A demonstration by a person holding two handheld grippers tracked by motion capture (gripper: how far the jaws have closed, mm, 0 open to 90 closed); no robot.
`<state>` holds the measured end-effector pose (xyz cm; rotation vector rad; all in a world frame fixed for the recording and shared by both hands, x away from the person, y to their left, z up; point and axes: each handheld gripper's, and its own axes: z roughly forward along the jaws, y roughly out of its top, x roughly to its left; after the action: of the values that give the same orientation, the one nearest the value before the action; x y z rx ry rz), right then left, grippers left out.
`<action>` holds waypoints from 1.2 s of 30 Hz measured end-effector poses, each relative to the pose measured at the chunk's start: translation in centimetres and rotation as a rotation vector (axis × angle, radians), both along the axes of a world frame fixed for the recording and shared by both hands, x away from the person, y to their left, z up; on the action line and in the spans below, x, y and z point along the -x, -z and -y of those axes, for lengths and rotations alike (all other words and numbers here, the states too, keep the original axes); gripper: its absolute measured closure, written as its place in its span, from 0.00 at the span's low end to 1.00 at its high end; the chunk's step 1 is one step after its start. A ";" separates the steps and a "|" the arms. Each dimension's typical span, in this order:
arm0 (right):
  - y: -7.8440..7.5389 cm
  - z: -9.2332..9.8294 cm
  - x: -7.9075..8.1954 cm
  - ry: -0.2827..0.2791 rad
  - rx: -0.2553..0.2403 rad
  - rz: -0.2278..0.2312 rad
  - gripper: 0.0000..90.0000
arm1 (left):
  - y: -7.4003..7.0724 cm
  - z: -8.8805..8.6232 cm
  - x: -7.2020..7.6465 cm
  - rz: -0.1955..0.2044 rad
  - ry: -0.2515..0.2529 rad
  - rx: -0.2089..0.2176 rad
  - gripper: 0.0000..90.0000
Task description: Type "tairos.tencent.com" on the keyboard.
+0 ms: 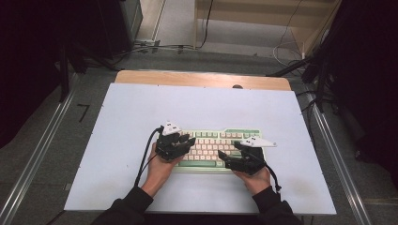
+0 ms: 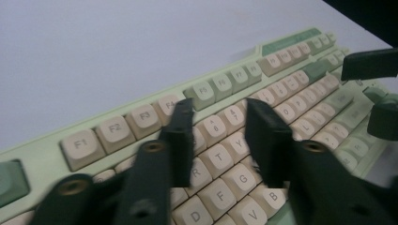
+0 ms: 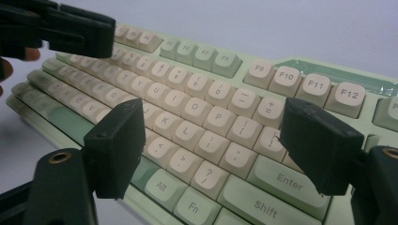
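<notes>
Both hand-held grippers hover over the green keyboard (image 1: pixel 220 149) on the tabletop (image 1: pixel 131 117): left hand-held gripper (image 2: pixel 217 123) jaws apart, right hand-held gripper (image 3: pixel 211 147) jaws wide, nothing between either.

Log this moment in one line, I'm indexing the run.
scene: keyboard on white mat | left gripper: open above letter keys | right gripper: open wide above right-side keys | held: nothing

high view: overhead, far | gripper views: close, low; shared: keyboard (image 1: pixel 218 146)
</notes>
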<state>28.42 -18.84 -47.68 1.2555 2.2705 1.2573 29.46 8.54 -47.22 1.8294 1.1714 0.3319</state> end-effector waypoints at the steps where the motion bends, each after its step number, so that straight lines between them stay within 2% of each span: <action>1: 0.0 0.0 0.0 0.000 0.000 0.001 0.23 | -0.1 -0.1 0.0 0.000 -0.006 0.000 0.58; 3: 0.0 0.0 0.0 0.000 0.000 0.002 0.23 | -0.1 -0.5 0.0 -0.012 -0.015 -0.006 0.44; 6: 0.0 0.0 0.1 -0.001 0.001 0.003 0.23 | -0.2 -1.0 0.0 -0.019 -0.035 -0.010 0.34; 20: 0.0 -0.1 0.1 0.003 0.002 0.008 0.23 | -0.6 -2.8 0.7 0.012 -0.085 -0.017 0.29; 22: 0.0 -0.1 0.1 0.004 0.002 0.008 0.23 | -0.6 -3.0 0.8 0.016 -0.093 -0.029 0.30; 25: 0.0 -0.1 0.1 0.004 0.004 0.008 0.23 | -0.5 -3.2 1.0 0.031 -0.108 -0.037 0.37; 27: 0.0 -0.1 0.1 0.005 0.003 0.008 0.23 | -0.5 -3.2 1.2 0.051 -0.120 -0.046 0.48; 30: 0.0 -0.1 0.1 0.005 0.004 0.008 0.23 | -0.5 -3.2 1.5 0.069 -0.127 -0.057 0.79; 31: 0.0 -0.1 0.1 0.006 0.005 0.008 0.23 | -0.5 -3.3 1.5 0.063 -0.112 -0.046 0.93; 32: 0.0 -0.1 0.1 0.005 0.004 0.008 0.23 | -0.4 -3.3 1.5 0.053 -0.098 -0.043 1.00; 36: 0.0 -0.1 0.1 0.005 0.004 0.006 0.23 | 0.0 -3.0 1.3 0.028 -0.082 -0.064 1.00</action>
<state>28.33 -18.70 -47.71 1.2531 2.2633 1.2531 28.13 11.54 -47.18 1.8288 1.2312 0.4451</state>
